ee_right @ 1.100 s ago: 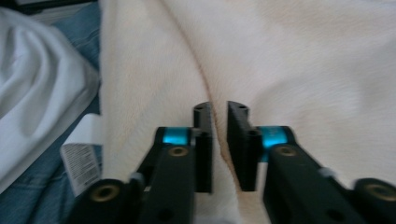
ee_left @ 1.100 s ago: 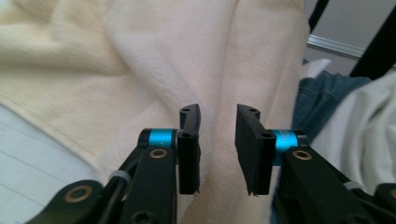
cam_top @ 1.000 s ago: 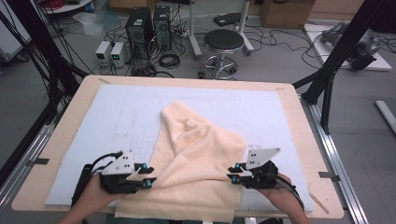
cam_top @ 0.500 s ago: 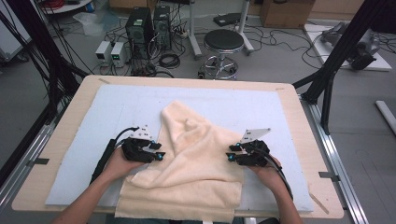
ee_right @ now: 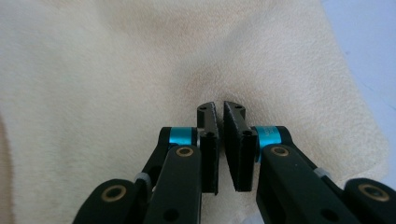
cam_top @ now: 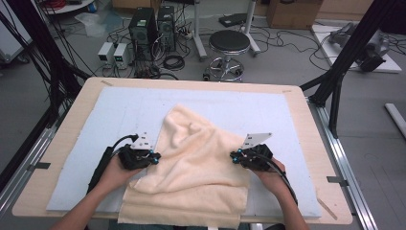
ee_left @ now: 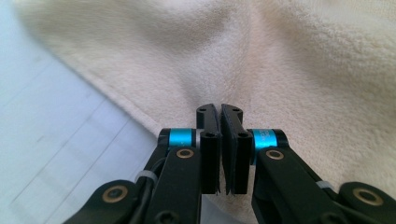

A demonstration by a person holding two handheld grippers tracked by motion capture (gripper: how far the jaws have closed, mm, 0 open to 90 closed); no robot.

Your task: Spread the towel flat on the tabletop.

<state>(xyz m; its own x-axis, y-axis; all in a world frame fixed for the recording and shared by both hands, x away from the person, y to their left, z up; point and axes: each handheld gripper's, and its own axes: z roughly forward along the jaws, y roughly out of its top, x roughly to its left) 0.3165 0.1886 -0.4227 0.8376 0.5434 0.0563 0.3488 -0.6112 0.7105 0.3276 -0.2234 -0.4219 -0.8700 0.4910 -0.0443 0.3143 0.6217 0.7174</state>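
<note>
since the earlier frame both grippers are carried forward along the towel's [cam_top: 191,163] side edges, and the cloth is drawn further up the table. the left gripper [cam_top: 154,158] is clenched on the left edge, the right gripper [cam_top: 235,157] on the right edge — a pinch of towel is seen between each pair of jaws. the towel is judged soft, light and limp, so it is best held at edges or corners. it is spread on a pale blue mat [cam_top: 119,103] over a wooden table [cam_top: 76,103], its near hem hanging over the front. beyond, a stool [cam_top: 229,43] and computer towers [cam_top: 151,24] are seen on a cabled floor.
</note>
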